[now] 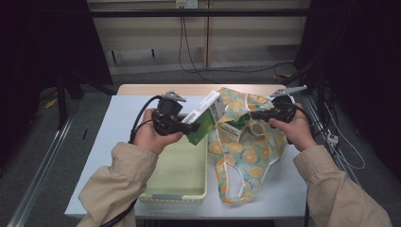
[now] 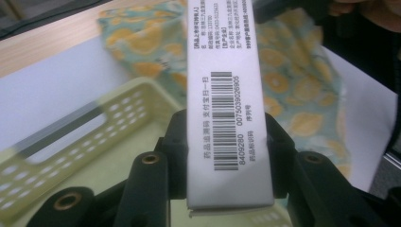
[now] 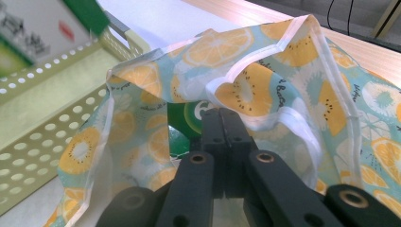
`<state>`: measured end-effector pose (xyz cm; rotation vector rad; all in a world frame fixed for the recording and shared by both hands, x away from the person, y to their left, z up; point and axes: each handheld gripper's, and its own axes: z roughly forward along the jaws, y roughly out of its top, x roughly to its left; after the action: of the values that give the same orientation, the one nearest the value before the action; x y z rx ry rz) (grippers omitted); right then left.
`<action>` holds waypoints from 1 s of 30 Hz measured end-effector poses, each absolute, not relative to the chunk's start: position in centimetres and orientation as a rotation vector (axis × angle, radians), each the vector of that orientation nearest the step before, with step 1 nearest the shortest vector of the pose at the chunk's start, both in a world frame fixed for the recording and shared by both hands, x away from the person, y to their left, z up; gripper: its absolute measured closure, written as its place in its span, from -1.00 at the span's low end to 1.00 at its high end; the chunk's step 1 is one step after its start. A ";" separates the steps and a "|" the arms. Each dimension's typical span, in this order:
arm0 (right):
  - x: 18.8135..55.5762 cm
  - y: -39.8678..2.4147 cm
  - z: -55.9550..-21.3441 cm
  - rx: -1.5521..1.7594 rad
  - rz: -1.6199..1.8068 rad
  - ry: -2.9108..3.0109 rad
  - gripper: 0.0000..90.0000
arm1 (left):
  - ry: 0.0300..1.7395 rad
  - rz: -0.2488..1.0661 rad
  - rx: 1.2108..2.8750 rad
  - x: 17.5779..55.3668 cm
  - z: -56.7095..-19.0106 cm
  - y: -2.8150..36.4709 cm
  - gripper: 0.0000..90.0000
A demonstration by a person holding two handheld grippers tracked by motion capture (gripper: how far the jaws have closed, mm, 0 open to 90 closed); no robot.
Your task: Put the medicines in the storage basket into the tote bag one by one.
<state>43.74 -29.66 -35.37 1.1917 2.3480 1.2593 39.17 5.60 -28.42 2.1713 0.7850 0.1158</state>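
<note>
My left gripper (image 1: pixel 185 124) is shut on a green and white medicine box (image 1: pixel 204 113), held tilted above the basket and next to the bag's mouth. In the left gripper view the box's white barcode side (image 2: pixel 222 118) sits clamped between the left gripper's (image 2: pixel 222 142) black jaws. My right gripper (image 1: pixel 254 116) is shut on the rim of a lemon-and-kiwi print cloth bag (image 1: pixel 248 153) and holds its mouth up. In the right gripper view the jaws meet at the right gripper (image 3: pixel 222 124) on the white-hemmed edge of the bag (image 3: pixel 265 90). A second green box (image 1: pixel 233 130) lies inside the bag.
A pale yellow perforated basket (image 1: pixel 156 191) stands on the white table (image 1: pixel 113 127) under my left hand, its wall (image 2: pixel 71 142) close below the held box. The bag's lower part drapes toward the table's front edge. Cables run across the floor behind the table.
</note>
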 end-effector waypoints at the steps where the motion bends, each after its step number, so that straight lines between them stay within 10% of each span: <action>1: 43.7 -29.6 -35.3 1.190 1.260 2.349 1.00 | 0.763 0.104 2.177 39.0 -28.5 5.0 0.39; 30: 43.6 -30.0 -34.2 1.178 1.281 2.336 1.00 | 0.653 -0.008 2.368 39.5 -34.7 -5.8 0.39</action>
<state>43.64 -29.95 -34.17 1.1784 2.3359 1.2808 39.54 -5.81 -34.67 2.3683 0.6525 -0.0082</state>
